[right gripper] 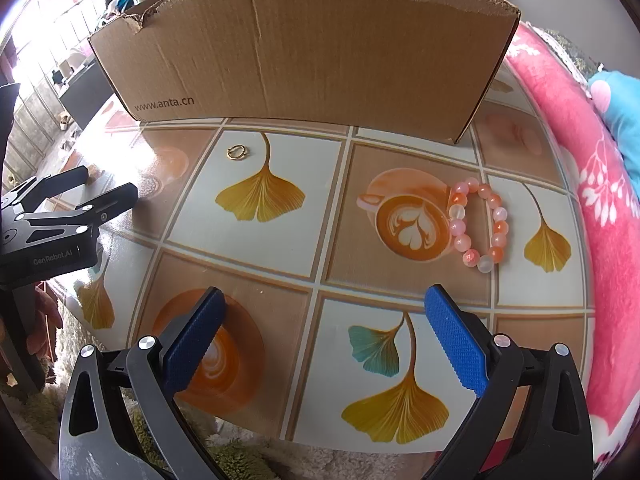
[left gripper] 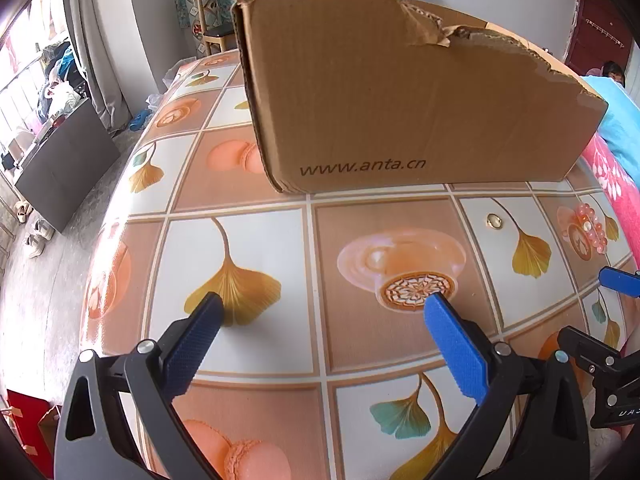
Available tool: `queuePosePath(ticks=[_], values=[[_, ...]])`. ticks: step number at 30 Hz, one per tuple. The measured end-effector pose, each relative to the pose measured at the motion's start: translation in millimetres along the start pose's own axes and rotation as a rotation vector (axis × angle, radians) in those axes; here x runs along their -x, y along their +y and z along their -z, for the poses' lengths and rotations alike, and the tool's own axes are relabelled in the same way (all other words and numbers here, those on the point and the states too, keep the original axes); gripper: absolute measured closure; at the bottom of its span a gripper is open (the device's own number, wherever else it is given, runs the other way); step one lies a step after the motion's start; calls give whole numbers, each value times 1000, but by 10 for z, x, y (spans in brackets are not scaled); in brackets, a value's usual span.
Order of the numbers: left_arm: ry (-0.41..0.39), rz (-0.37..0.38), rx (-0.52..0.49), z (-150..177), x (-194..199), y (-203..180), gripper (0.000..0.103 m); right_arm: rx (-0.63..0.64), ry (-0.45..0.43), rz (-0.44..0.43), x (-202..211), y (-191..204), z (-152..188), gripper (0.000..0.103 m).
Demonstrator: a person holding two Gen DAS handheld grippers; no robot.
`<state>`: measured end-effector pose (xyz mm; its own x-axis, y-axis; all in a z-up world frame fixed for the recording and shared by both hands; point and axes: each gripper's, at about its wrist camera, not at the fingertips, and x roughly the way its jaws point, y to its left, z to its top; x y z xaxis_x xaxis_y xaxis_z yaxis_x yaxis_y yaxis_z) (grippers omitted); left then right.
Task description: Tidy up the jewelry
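Where corrugated cardboard box (right gripper: 304,52) stands, glossy bead bracelet (right gripper: 478,222) lies.

Matt corrugated cardboard box (right gripper: 312,52); glossy tablecloth (right gripper: 280,276); shiny beads (right gripper: 478,220); gold metal ring (right gripper: 237,152).

The inside of the cardboard box (left gripper: 400,92) is hidden by its near wall in both views, so its contents cannot be told. In the left wrist view the right gripper (left gripper: 618,280) is cut off by the right edge, and only one blue fingertip and part of the black frame are seen; the spread of its jaws cannot be judged there. The gold ring (left gripper: 495,221) is shown too small for any detail to be made out. The pink bead bracelet (left gripper: 588,228) is squeezed near the rim and its far beads are blurred. In the right wrist view the left gripper (right gripper: 108,188) is cropped at the left edge.
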<state>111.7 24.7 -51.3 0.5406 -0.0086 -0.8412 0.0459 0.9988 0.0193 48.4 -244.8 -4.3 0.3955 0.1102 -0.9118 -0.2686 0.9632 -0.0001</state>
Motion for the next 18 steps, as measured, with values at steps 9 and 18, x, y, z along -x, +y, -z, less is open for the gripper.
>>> queuePosePath(ticks=[9,18], values=[[7,1,0,-5,-4,1,4,4,1,0,-4,3,3,8],[7,1,-1,-6,-1,-1,4,4,2,1,-7,9,4,8]])
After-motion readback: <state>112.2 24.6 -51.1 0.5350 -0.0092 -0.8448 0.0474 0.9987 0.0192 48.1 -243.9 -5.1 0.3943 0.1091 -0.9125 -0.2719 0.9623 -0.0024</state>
